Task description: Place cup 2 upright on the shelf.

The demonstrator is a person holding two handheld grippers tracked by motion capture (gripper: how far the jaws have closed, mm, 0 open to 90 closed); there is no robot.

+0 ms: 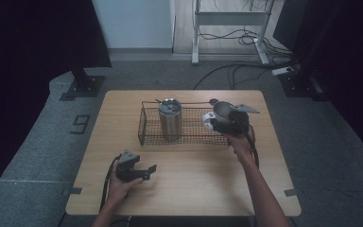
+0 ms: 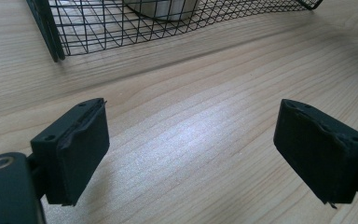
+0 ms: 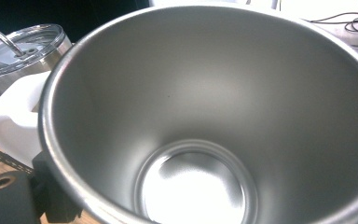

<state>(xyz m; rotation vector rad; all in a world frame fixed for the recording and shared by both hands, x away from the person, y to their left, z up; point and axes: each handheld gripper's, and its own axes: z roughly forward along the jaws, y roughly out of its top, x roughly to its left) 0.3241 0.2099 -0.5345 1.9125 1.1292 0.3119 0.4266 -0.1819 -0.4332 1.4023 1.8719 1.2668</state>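
The right gripper (image 1: pixel 224 124) is at the right end of the wire basket (image 1: pixel 144 127), holding a steel cup (image 3: pixel 205 121) by a white handle (image 3: pixel 14 121). Its jaws seem clamped on that handle, though the cup hides them, so I cannot tell for sure. Left of this gripper, a lidded steel tumbler (image 1: pixel 170 119) with a straw stands upright in the basket. The left gripper (image 2: pixel 191 154) rests low over the wooden table (image 2: pixel 205 84), jaws wide apart and holding nothing, with the basket just ahead of it.
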